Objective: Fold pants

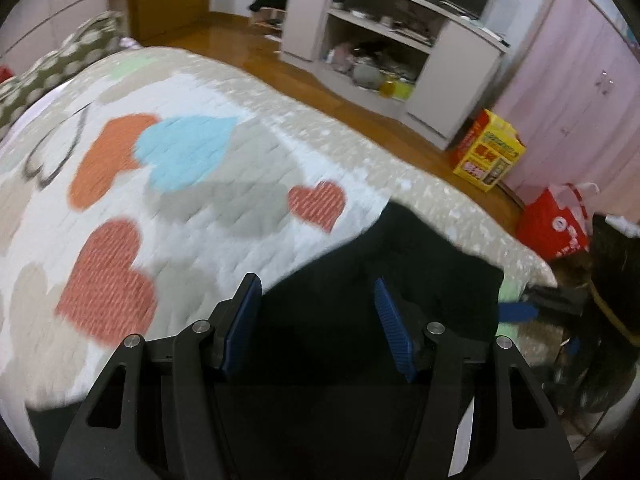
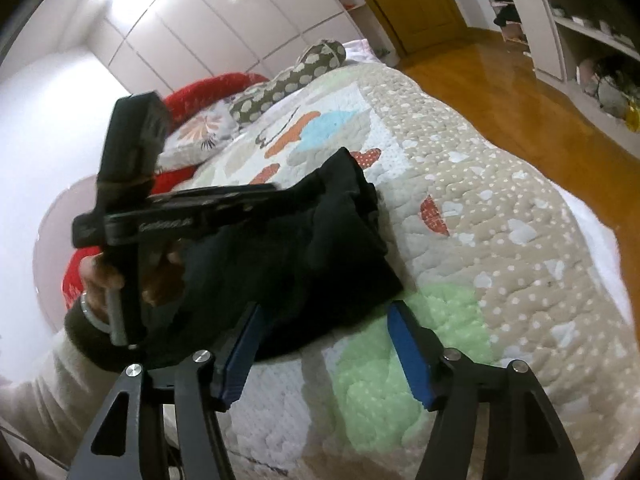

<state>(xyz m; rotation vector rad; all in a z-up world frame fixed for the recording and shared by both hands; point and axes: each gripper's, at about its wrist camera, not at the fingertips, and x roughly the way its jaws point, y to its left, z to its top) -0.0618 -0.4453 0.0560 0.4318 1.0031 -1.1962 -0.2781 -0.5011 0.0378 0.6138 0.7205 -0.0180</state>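
The black pants lie folded into a compact bundle on the heart-patterned quilt. In the left wrist view the pants fill the area between and beyond the fingers. My left gripper is open and hovers just above the dark cloth, holding nothing. It also shows in the right wrist view, held by a hand over the bundle's left side. My right gripper is open and empty at the bundle's near edge, its left finger over the cloth, its right finger over the quilt.
The bed's edge runs to a wooden floor. A shelf unit, a yellow box and a red bag stand beyond it. A dotted bolster and red headboard lie at the bed's far end.
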